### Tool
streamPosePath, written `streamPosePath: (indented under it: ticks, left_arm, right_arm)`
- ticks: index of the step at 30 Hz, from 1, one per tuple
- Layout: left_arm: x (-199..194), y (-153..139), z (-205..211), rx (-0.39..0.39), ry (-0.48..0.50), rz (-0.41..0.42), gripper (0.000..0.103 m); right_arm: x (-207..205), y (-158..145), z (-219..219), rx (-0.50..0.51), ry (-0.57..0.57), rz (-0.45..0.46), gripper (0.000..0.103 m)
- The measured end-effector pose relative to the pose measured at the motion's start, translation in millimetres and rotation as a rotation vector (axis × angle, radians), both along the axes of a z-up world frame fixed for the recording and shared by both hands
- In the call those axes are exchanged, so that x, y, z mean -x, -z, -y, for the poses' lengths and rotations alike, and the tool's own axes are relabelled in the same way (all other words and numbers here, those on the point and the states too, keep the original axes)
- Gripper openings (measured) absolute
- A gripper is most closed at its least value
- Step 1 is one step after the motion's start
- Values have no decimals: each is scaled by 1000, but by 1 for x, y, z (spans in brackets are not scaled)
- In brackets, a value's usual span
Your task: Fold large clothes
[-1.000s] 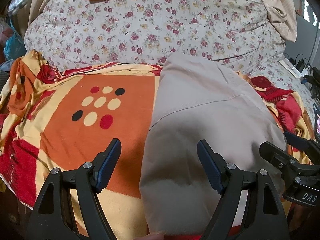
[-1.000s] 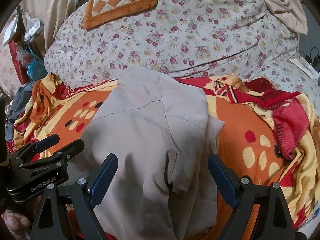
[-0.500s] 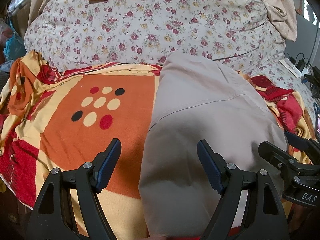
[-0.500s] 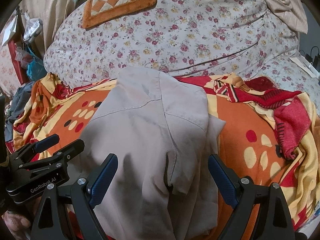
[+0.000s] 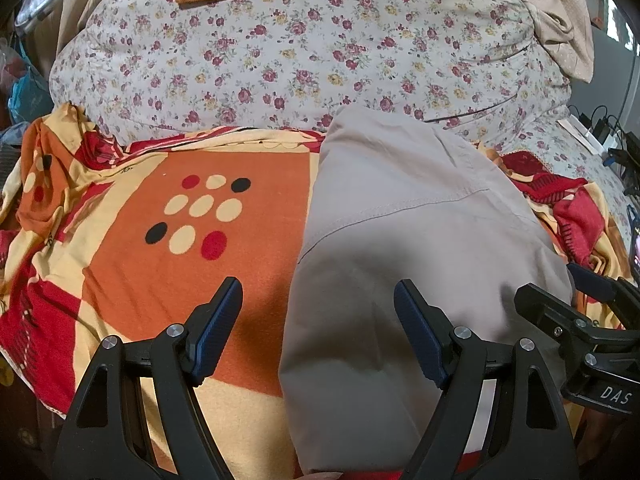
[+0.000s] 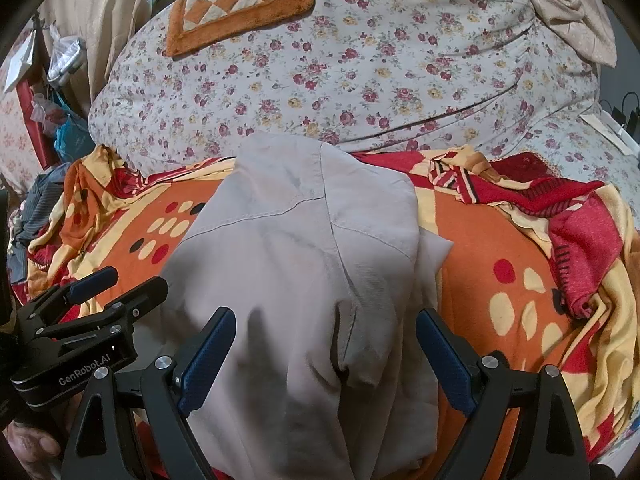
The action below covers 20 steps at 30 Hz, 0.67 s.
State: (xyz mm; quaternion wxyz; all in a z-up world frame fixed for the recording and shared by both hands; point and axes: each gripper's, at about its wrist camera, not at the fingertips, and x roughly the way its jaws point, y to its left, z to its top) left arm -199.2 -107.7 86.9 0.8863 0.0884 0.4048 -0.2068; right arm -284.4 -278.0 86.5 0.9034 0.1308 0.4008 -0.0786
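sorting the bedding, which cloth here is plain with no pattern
The beige shirt: it is plain, whereas the orange dotted blanket and floral quilt are both patterned.

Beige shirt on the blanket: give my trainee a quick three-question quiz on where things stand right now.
1. True or false: the left tongs are shut on the beige shirt.
2. Multiple choice: what lies directly under the shirt? A) the orange patterned blanket B) a bare wooden table C) a tiled floor
3. Fill in: beyond the shirt's far end rises a large cushion covered in ______ fabric.

Key
1. False; both the left and right tongs are open, with nothing gripped.
2. A
3. floral
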Motion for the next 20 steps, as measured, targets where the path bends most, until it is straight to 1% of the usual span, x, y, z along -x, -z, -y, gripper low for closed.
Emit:
streamPosePath:
  ticks: [12,17,20]
  left_arm:
    - [0,-1,-3,6,-9,-13,79]
    - [-2,-2,-6,1,-9,10,79]
    - [-9,-2,-12,17,-6,-12,79]
  right_arm:
    - [-1,1,-1,-3,4,-5,90]
    - [-1,4,-2,-1,1,-10,90]
    - [-1,5,0,-1,0,-12,90]
